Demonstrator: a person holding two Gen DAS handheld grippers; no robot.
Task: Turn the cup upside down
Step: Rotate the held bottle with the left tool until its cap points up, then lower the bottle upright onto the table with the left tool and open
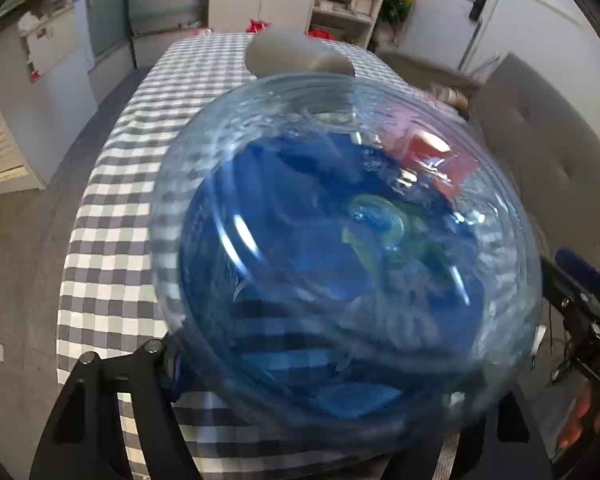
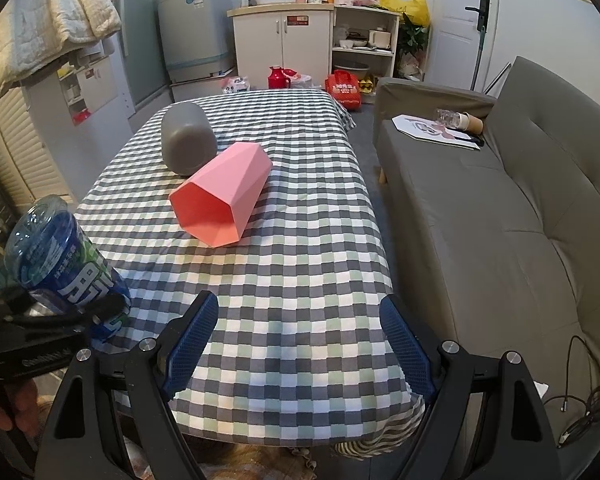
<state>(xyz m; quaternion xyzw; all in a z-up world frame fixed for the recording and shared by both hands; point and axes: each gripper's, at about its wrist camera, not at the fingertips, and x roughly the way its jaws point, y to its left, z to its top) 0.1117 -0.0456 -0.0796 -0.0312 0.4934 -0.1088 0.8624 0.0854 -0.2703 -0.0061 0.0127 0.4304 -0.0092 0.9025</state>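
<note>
A clear blue plastic cup with a blue and green label fills the left wrist view, blurred, and my left gripper is shut on it. The right wrist view shows the same blue cup tilted above the table's near left corner, held in the left gripper. A pink faceted cup lies on its side mid-table, mouth towards me. Behind it a grey cup also lies on its side. My right gripper hangs open and empty over the table's near edge.
The checked tablecloth covers the whole table. A grey sofa stands along the right with papers and a jar on it. Cabinets, a washing machine and red bags stand beyond the far end. Cables lie on the floor at lower right.
</note>
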